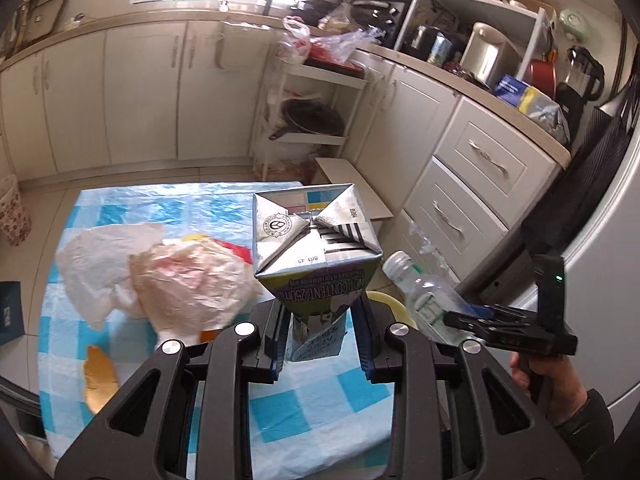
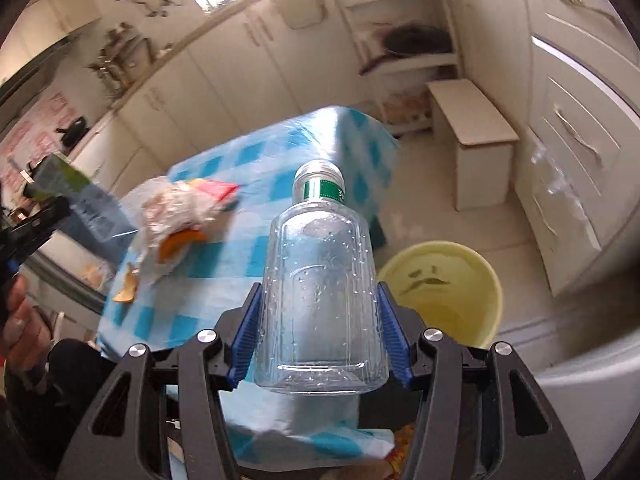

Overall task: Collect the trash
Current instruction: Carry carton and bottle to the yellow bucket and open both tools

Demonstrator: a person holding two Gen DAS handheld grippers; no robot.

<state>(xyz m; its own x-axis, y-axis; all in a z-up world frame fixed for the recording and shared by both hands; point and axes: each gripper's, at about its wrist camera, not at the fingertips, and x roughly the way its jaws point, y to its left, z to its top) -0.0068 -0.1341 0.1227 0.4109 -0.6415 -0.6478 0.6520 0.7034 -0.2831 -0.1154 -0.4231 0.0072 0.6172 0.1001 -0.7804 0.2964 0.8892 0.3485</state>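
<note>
Cream kitchen cabinets (image 1: pixel 132 92) stand around one table with a blue-and-white checked cloth (image 1: pixel 168 208). Left gripper (image 1: pixel 320 340) is narrowly parted, and its two fingers clamp one small drink carton (image 1: pixel 316 240), lifted above the cloth. Right gripper (image 2: pixel 320 332) is about half open, and its two blue pads (image 2: pixel 244 332) press one clear plastic bottle (image 2: pixel 320 280) with a green neck band. On the cloth lie one crumpled plastic bag (image 1: pixel 188 280) and two orange peel pieces (image 2: pixel 126 286). One yellow bucket (image 2: pixel 486 280) stands on the floor just beside the table.
</note>
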